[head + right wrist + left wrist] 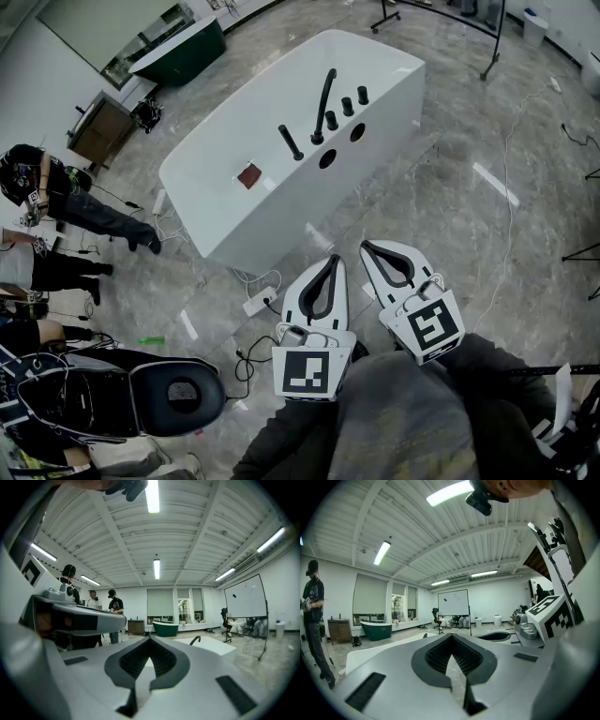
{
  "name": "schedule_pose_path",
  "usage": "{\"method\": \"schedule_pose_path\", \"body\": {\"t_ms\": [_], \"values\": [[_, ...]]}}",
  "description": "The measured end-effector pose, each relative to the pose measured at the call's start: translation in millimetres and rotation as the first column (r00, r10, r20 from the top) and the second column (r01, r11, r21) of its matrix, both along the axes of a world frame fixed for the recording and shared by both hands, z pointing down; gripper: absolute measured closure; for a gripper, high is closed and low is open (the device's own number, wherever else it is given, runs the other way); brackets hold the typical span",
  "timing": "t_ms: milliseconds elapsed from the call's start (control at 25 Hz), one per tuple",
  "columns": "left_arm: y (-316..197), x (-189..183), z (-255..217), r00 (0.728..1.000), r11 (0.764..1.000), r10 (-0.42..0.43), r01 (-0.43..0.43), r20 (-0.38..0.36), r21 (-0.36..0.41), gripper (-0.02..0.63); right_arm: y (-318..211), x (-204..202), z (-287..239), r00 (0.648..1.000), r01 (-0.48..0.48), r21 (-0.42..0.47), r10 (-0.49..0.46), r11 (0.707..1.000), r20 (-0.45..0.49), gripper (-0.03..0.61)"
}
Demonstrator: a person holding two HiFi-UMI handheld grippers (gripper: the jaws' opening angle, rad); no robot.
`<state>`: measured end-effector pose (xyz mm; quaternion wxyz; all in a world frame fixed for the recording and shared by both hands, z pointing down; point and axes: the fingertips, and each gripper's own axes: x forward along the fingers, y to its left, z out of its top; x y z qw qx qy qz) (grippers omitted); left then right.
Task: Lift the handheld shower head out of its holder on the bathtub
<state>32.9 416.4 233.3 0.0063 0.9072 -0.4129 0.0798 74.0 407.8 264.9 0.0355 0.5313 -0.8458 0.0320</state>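
In the head view a white bathtub (281, 159) stands on the marble floor ahead of me. On its near rim are a black curved spout (324, 103), round black knobs (348, 106) and the black handheld shower head (291, 142), which stands slanted in its holder. Both grippers hover low in that view, well short of the tub. My left gripper (333, 261) is shut with nothing in it, and so is my right gripper (367, 247) beside it. The right gripper view shows the tub (213, 645) and spout (195, 640) far off beyond the shut jaws (150, 639).
A small red item (249, 175) lies on the tub's rim. A power strip and cables (260, 302) lie on the floor before the tub. People (66, 197) stand at left, near a black seat (178, 394). A dark green tub (183, 52) sits at the back.
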Motion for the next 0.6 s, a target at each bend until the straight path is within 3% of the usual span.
{"method": "schedule_pose_path", "body": {"t_ms": [600], "values": [[3, 44, 6, 0.999, 0.999, -0.034, 0.034, 0.028, -0.009, 0.612, -2, 43, 1, 0.998, 0.029, 0.011, -0.029, 1.0, 0.055, 0.574]]}}
